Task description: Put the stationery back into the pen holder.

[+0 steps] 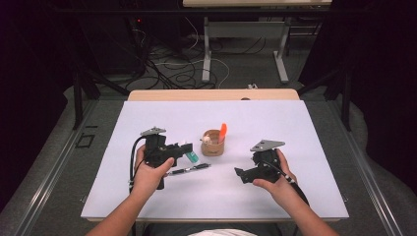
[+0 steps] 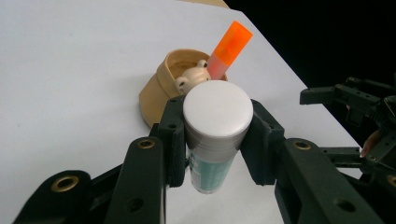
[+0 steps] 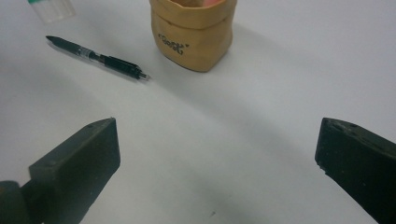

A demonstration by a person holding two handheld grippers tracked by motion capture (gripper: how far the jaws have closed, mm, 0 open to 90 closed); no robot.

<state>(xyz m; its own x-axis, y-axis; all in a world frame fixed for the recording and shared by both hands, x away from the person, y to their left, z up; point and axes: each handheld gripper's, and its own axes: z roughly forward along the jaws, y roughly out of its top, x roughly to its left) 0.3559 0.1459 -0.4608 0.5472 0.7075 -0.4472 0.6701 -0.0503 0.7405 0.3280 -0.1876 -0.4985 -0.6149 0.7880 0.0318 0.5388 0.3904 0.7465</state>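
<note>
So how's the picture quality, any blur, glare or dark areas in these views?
High view: the white table is evenly lit, the surroundings fall dark. Left gripper view: the white-capped tube in the left claw is sharp, its cap bright but not blown out. Right gripper view: the right claw looks soft, the black pen crisper.
</note>
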